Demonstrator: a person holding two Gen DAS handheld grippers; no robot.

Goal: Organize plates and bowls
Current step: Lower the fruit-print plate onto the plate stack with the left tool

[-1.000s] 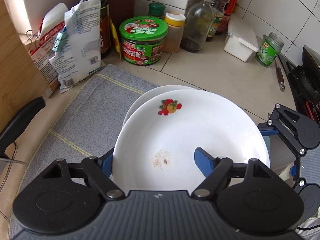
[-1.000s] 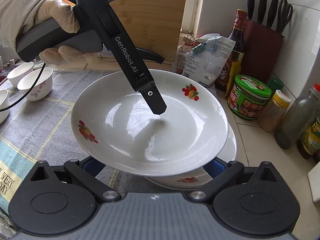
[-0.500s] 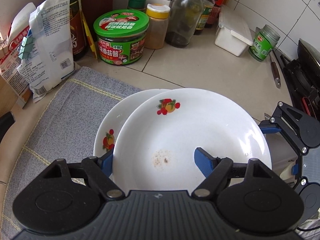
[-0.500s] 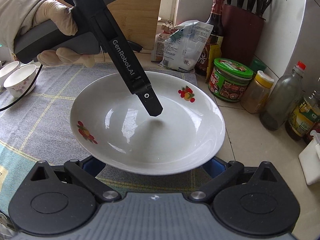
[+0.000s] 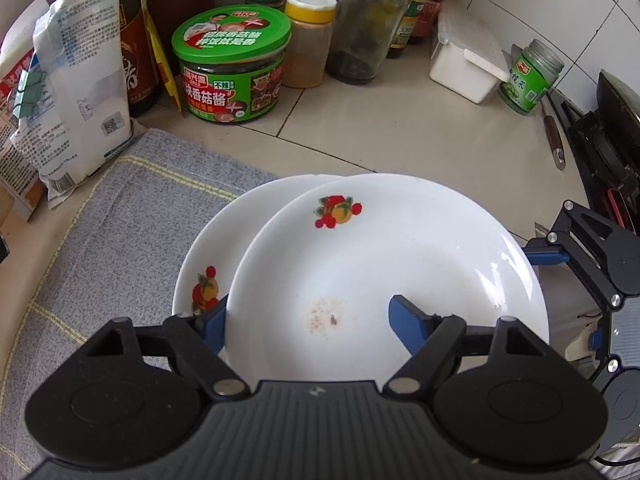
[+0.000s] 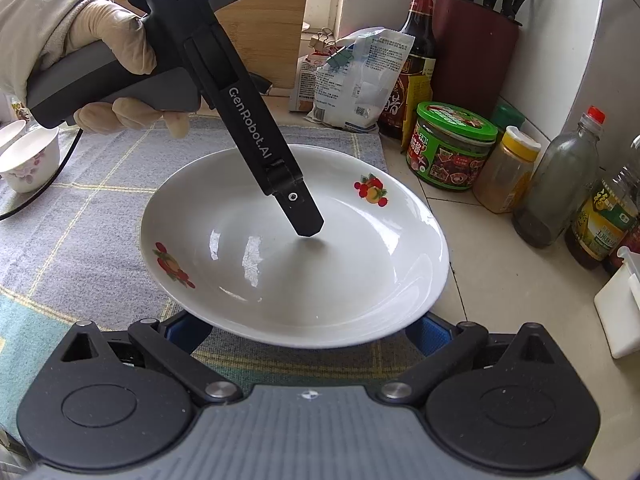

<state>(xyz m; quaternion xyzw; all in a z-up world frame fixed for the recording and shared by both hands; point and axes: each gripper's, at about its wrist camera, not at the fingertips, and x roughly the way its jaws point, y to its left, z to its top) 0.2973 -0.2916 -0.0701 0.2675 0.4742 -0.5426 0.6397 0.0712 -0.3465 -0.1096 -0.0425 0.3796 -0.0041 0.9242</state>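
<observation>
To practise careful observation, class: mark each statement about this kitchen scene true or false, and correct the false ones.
1. The left gripper grips a white plate, one finger inside it. True.
2. A second plate shows partly under the held one. True.
3. The green-lidded jar stands on the grey cloth. False: it stands on the tiled counter, beyond the cloth.
4. The held plate is plain, with no pattern. False: it bears a fruit print.
5. The right gripper is clamped on a bottle. False: its jaws stand open, holding nothing.
</observation>
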